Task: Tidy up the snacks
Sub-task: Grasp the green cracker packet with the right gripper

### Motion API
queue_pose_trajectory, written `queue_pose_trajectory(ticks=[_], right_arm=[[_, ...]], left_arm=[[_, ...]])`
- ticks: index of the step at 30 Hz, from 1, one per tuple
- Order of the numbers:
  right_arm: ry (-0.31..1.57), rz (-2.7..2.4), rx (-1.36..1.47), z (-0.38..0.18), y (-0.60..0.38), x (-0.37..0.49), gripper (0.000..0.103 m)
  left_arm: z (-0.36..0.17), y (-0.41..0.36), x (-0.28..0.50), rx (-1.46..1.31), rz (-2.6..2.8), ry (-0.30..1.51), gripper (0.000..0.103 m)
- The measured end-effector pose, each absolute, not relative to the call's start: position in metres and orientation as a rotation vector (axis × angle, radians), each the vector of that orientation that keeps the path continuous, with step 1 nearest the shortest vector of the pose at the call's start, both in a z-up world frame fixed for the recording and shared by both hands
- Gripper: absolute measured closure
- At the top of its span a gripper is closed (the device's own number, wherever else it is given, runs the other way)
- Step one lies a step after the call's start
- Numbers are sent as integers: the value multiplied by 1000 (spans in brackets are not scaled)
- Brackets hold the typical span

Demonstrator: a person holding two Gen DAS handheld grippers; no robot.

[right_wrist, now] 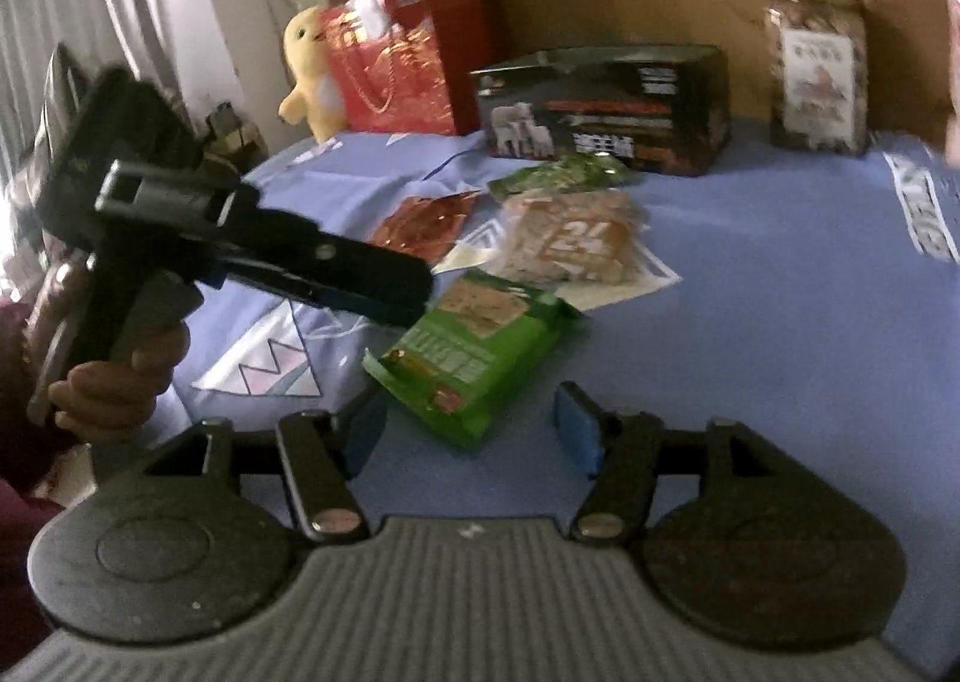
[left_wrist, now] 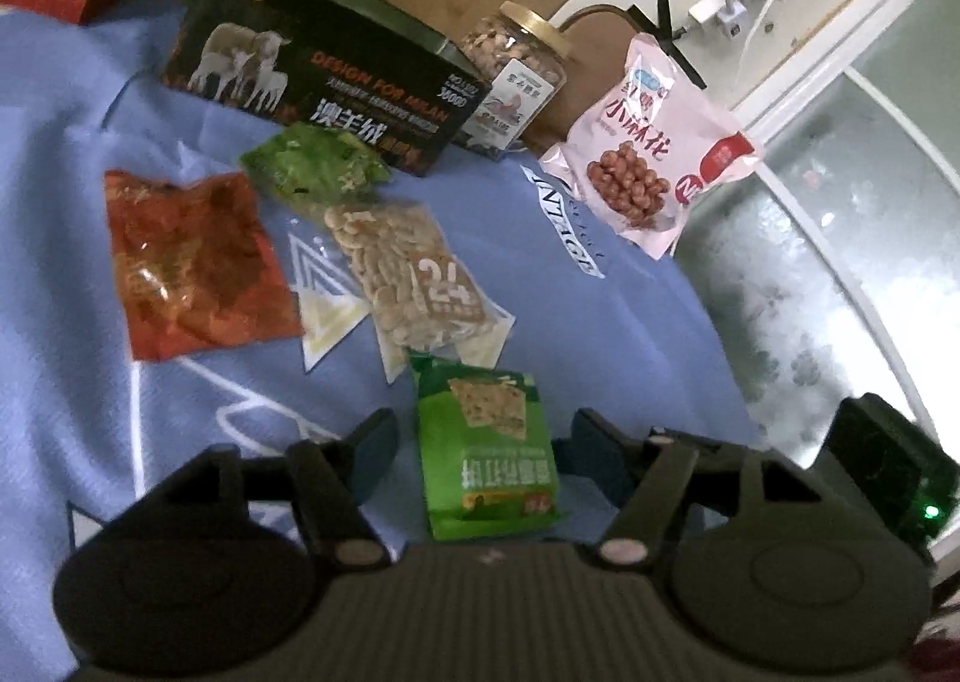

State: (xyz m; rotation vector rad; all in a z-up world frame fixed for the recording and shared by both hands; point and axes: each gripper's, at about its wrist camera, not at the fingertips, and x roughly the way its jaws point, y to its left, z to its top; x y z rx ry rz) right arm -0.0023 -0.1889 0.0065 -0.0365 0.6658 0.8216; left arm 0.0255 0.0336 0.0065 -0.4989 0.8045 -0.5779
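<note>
A green cracker packet (left_wrist: 489, 448) lies on the blue cloth (left_wrist: 600, 334), between the open fingers of my left gripper (left_wrist: 483, 433). Beyond it lie a clear "24" nut bag (left_wrist: 402, 268), an orange-red packet (left_wrist: 192, 262) and a small green packet (left_wrist: 312, 165). A pink snack bag (left_wrist: 654, 153) leans at the right. In the right wrist view the green cracker packet (right_wrist: 474, 346) lies just ahead of my open, empty right gripper (right_wrist: 474, 430). The left gripper (right_wrist: 336, 274) hovers over the packet's left end.
A black box with sheep pictures (left_wrist: 318, 75) and a glass nut jar (left_wrist: 516, 75) stand at the back. A red gift bag (right_wrist: 402, 63) and plush toys (right_wrist: 312, 75) stand at the far left. A glass surface (left_wrist: 840, 274) borders the cloth's right edge.
</note>
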Motion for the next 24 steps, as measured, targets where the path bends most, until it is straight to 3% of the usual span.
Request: queue_pose_trajectory(ticks=[1,5,14,24], right_arm=[[671,837,-50,7,-183,-2,40],[698,968,-22,7,-162,-8,42],[625,1065,-75,19,-137,-24,42],[588,860,-115,23,-177,-11,41]], left_arm=[[7,31,25,-486,-578,806,52],[16,38,15,-397,-489,768,52],[41,113,-12,-522,-323,633,38],[23,121,-31,-660,-416,707,38]])
